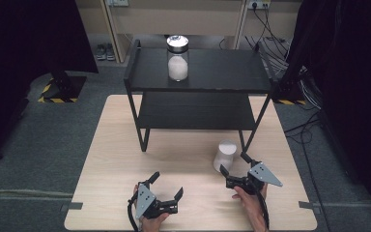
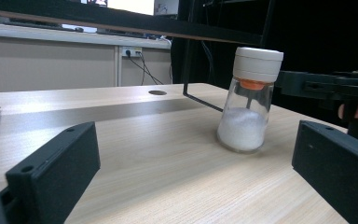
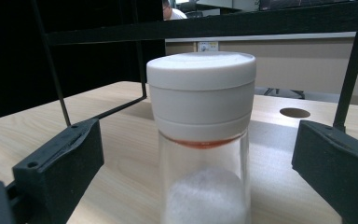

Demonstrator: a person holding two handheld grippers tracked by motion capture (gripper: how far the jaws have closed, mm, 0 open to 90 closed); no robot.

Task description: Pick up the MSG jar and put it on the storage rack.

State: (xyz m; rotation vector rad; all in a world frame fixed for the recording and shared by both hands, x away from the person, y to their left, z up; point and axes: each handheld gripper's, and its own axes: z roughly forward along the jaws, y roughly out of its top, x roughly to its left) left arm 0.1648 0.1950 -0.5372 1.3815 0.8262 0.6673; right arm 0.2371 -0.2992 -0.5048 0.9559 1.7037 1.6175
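1. Glass shaker, white screw cap, orange ring beneath, white granules in its lower part; upright on the bench, 5 o'clock of centre.
2. Right tongs: released, jaws either side of the shaker, no contact visible.
3. Left tongs: released, at 6 o'clock, well apart from it.
4. Second jar: on the black shelf, 12 o'clock.
5. Shaker base cut off in the right gripper view.
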